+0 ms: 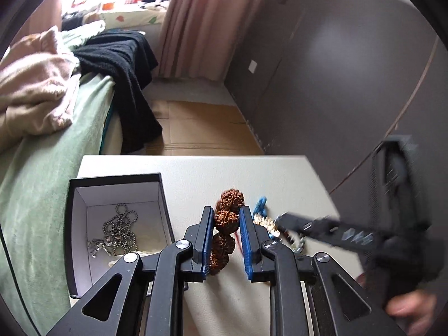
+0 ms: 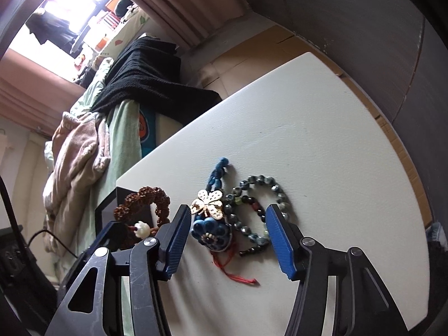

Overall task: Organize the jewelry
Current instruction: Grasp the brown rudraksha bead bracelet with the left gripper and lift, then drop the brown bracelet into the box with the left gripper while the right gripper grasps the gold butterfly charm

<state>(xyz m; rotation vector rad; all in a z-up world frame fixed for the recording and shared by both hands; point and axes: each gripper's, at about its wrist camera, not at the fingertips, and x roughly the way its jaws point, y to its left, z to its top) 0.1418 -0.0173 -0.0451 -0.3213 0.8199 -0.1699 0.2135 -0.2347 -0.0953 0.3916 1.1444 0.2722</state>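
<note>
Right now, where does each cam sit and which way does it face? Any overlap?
Left wrist: on the left tool, looking down and forward across the white table to the open box and the bed; its fingers clamp the brown bead bracelet; a blurred hand carries the right tool.
Right wrist: on the right tool, angled down over the jewelry pile; jaws open, nothing gripped.
Shared: table, brown bracelet, pile, box, bed.

Brown knobbly seed bracelet point(image 1: 225, 218) lifted, clamped; silver ball chain point(image 1: 119, 228) in black box point(image 1: 75, 224); beaded bracelet point(image 2: 257, 210), blue ornament point(image 2: 210, 231), gold butterfly point(image 2: 208, 204) on white table point(image 2: 322, 140)
</note>
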